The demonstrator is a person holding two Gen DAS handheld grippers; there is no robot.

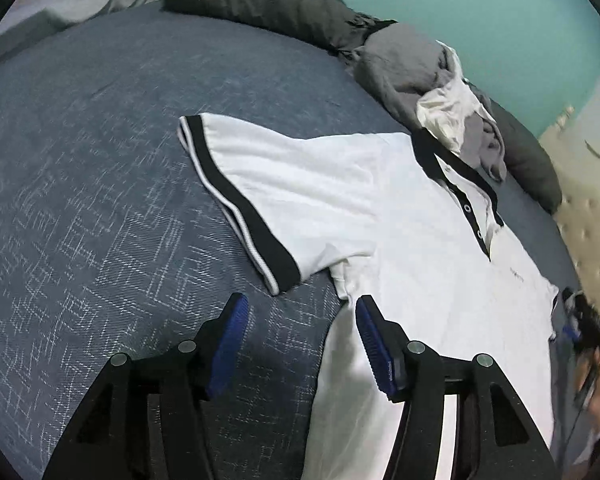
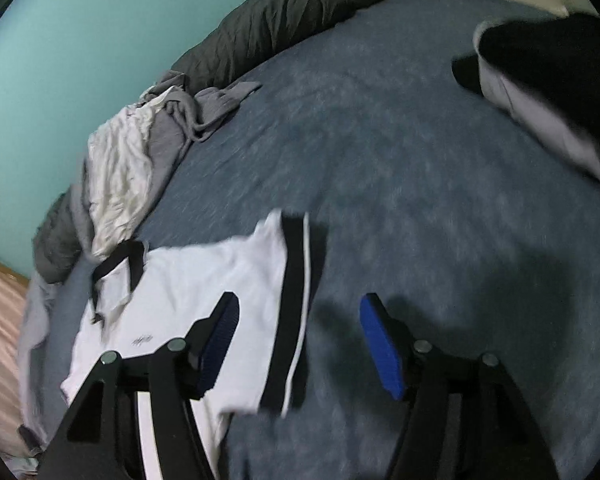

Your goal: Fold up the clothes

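Bed with blue-grey patterned cover (image 1: pixel 100 200) against a teal wall; unfolded clothes pile (image 1: pixel 428 92) at upper right of the left view. White polo shirt (image 1: pixel 380 208) lay flat, face up, centre-right of that view, both black-trimmed sleeves spread. Left gripper (image 1: pixel 300 340) was spread wide and empty, straddling the shirt's side edge below the sleeve (image 1: pixel 252 208). Right gripper (image 2: pixel 296 344) likewise released, over the other sleeve (image 2: pixel 292 300). Judgement: pinch each sleeve at its cuff, fold inward evenly, keep the body unwrinkled.
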